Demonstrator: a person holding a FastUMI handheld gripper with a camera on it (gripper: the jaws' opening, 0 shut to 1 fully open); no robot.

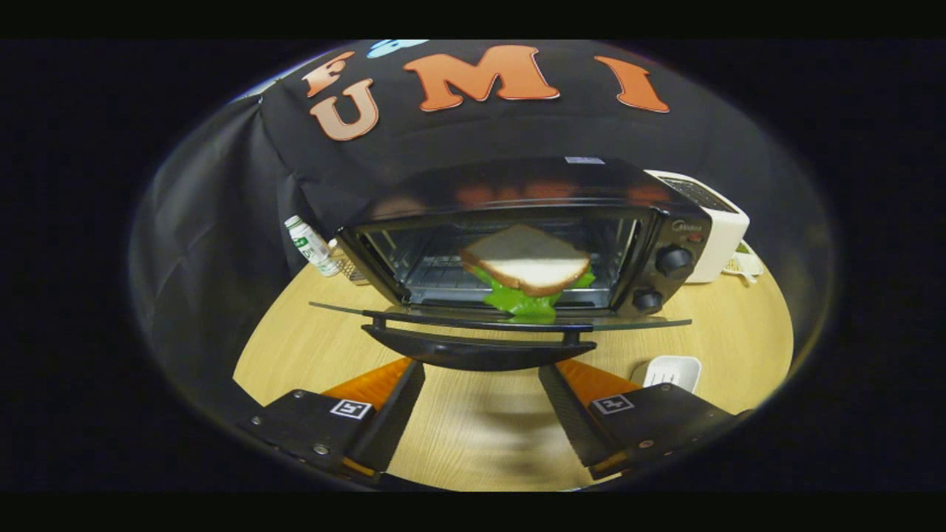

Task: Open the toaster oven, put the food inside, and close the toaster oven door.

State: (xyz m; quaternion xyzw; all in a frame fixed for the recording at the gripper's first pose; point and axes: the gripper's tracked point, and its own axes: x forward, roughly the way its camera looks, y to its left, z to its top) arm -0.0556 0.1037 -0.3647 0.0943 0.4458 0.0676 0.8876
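The wooden table (473, 436) spreads wide, and on it the toaster oven (517, 236) stands with its glass door (414, 312) folded flat, handle (480, 347) just ahead of the fingers. Inside sits the sandwich (528, 270), bread over lettuce, leaning on the rack near the mouth, a leaf hanging toward the door hinge. A white toaster (720, 229) waits beside the oven, a small bottle (310, 247) on the other side, a white dish (669, 369) near the fingers. The gripper (480, 414) hovers released, fingers spread, nothing between them. Closing looks next: come under the handle, lift in a smooth arc, and watch that the lettuce does not get pinched.
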